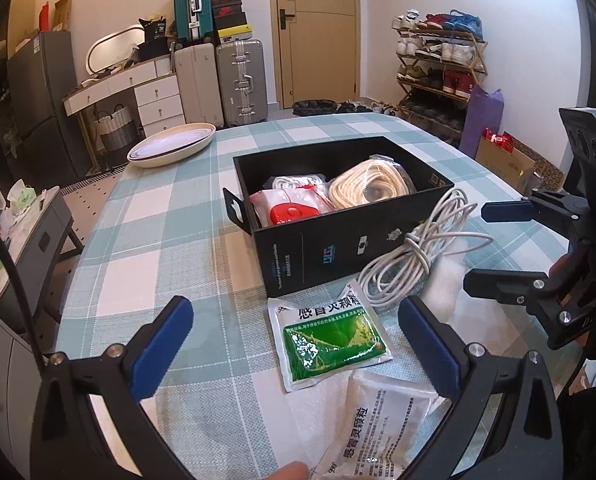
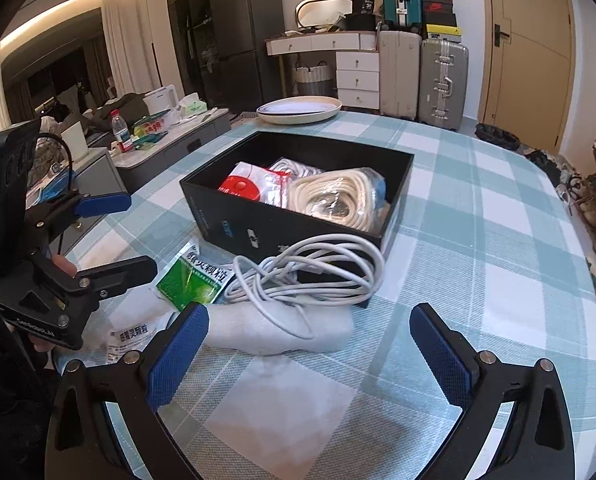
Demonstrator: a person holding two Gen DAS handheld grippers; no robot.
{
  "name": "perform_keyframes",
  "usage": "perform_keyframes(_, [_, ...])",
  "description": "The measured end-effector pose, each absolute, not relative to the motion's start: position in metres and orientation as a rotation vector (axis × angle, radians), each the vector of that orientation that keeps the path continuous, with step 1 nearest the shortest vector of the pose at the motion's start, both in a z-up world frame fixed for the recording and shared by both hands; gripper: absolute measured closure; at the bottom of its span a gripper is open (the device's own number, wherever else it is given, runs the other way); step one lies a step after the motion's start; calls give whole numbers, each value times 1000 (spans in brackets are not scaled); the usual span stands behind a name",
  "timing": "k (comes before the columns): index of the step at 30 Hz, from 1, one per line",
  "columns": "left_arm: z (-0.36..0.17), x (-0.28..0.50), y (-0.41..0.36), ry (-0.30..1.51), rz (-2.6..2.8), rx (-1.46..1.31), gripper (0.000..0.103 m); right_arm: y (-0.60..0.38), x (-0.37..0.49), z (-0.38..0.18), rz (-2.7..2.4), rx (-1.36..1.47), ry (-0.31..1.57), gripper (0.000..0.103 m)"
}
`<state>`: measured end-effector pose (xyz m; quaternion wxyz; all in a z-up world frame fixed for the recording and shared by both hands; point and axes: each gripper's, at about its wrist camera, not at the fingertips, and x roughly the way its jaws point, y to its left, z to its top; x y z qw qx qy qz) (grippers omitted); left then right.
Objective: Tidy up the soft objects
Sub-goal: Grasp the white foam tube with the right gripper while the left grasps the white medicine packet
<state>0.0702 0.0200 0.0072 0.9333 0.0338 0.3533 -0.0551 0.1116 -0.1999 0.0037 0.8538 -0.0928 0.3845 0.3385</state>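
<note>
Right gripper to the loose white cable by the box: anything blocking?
Nothing visible. The right gripper is open and empty. The white cable lies on a white foam roll against the black box, top exposed.

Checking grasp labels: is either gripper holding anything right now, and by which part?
Nothing is held. The left gripper and right gripper both hang open above the checked tablecloth, touching nothing.
</note>
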Motion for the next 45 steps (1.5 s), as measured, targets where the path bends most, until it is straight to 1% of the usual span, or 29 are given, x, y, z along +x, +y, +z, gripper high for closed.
perform_keyframes(6, [2, 69, 20, 767, -169, 83, 0, -197, 113, -3, 732, -183, 837, 1])
perform_keyframes(30, [0, 62, 9, 812, -246, 136, 0, -183, 120, -24, 778, -146, 930, 1])
perform_keyframes(32, [-1, 57, 2, 815, -283, 171, 0, -182, 120, -26, 780, -144, 933, 3])
perform_keyframes(34, [-3, 53, -4, 818, -315, 198, 0, -182, 120, -26, 790, -141, 937, 12])
perform_keyframes(45, [-17, 49, -13, 899, -408, 235, 0, -185, 109, -18, 838, -183, 913, 12])
